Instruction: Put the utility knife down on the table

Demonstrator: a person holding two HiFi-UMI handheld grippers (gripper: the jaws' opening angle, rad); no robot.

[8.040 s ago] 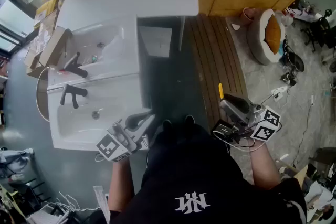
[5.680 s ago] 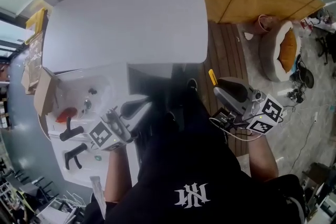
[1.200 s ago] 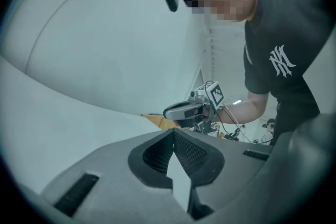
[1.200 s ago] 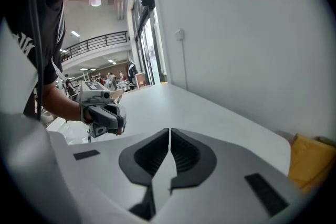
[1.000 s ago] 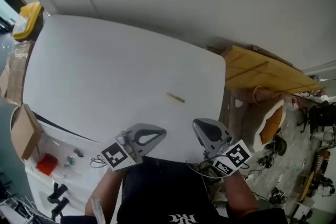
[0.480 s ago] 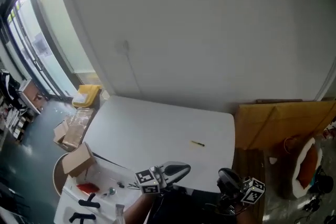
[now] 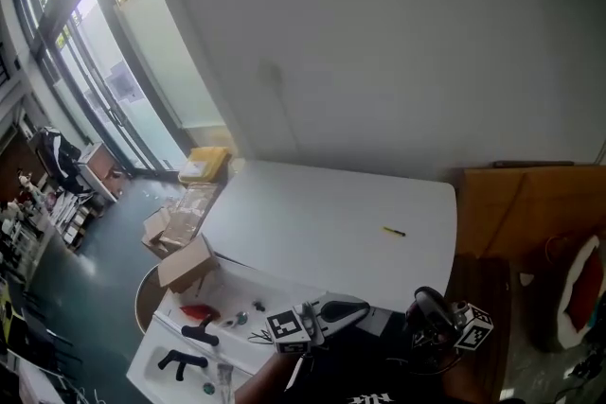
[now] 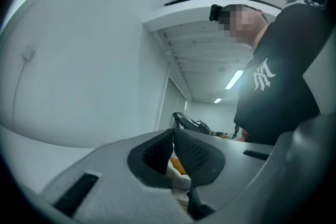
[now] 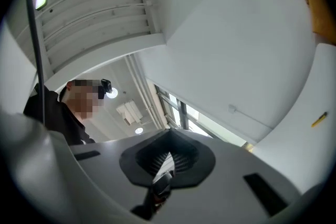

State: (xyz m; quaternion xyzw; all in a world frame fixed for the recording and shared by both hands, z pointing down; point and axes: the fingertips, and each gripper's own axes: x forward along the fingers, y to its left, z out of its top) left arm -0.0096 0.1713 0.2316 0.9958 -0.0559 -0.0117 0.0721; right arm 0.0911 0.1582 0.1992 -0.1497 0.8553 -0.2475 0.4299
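The slim yellow knife (image 7: 394, 231) lies flat on the smooth white table (image 7: 312, 222), near its right edge. Left gripper (image 8: 172, 132) and right gripper (image 9: 168, 139) each have their ribbed pads pressed together, pinching nothing.

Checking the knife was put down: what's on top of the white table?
Only the utility knife shows on the white table, toward its right. The left gripper and right gripper cover part of its near edge.

I see a white sink (image 7: 156, 350) at lower left, with two black faucets (image 7: 200, 331) and a red thing (image 7: 194, 311) on it. A cardboard box (image 7: 187, 262) sits at its far end. Windows (image 7: 95, 80) run along the left. A wood board (image 7: 516, 203) stands at right.
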